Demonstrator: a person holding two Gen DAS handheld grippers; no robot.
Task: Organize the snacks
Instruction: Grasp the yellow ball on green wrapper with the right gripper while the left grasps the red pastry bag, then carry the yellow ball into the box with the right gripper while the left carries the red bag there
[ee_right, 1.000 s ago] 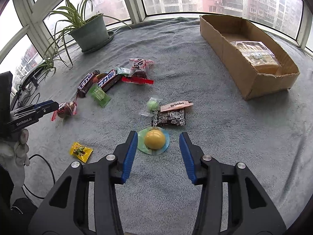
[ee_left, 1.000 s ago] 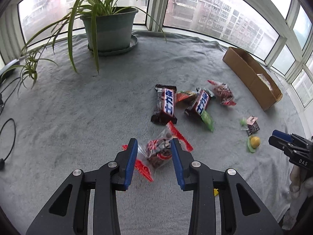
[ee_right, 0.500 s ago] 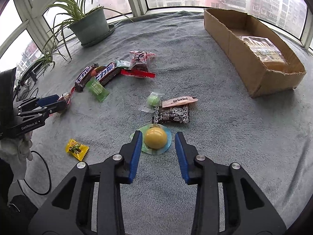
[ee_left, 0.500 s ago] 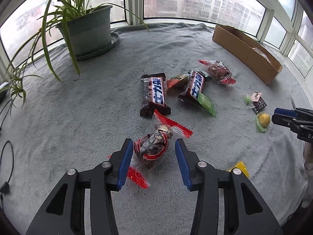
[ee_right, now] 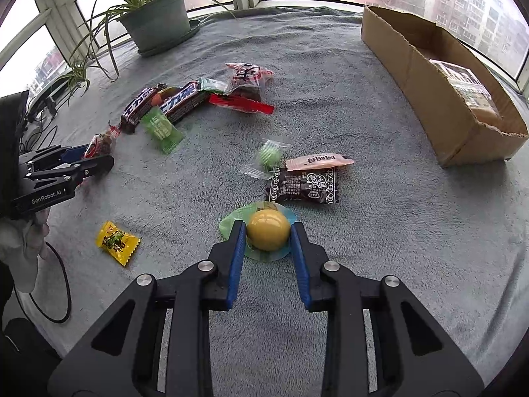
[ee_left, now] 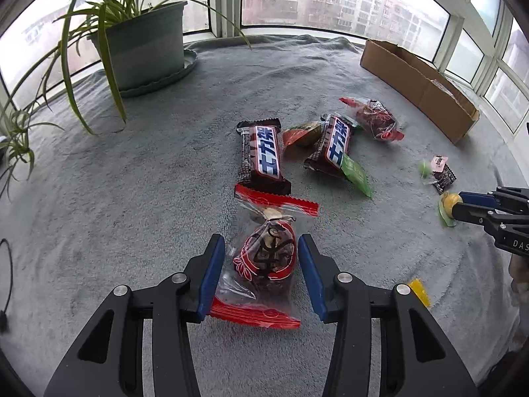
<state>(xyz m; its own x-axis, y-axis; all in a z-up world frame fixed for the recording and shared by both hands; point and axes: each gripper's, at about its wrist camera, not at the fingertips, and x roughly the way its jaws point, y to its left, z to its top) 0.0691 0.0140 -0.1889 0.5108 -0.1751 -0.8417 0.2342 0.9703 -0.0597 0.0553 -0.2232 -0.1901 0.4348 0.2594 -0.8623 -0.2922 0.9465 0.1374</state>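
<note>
My left gripper (ee_left: 261,248) is open, its blue pads on either side of a clear bag of dark dried fruit with red ends (ee_left: 267,258) lying on the grey blanket. My right gripper (ee_right: 268,231) has its pads against both sides of a yellow ball snack on a green wrapper (ee_right: 268,230). Two chocolate bars (ee_left: 263,155) (ee_left: 335,142), a second dried-fruit bag (ee_left: 375,117), a green packet (ee_left: 357,175) and a dark packet with a pink one (ee_right: 307,182) lie scattered. The cardboard box (ee_right: 429,76) holds a wrapped snack (ee_right: 463,79).
A potted spider plant (ee_left: 145,43) stands at the far left by the windows. A small yellow candy (ee_right: 117,243) lies at the near left. A black cable (ee_right: 62,294) trails at the left edge. A round green candy (ee_right: 269,155) lies mid-blanket.
Both grippers have moved forward over their snacks. The right jaws have narrowed onto the yellow ball. The left jaws stay open around the dried-fruit bag.
</note>
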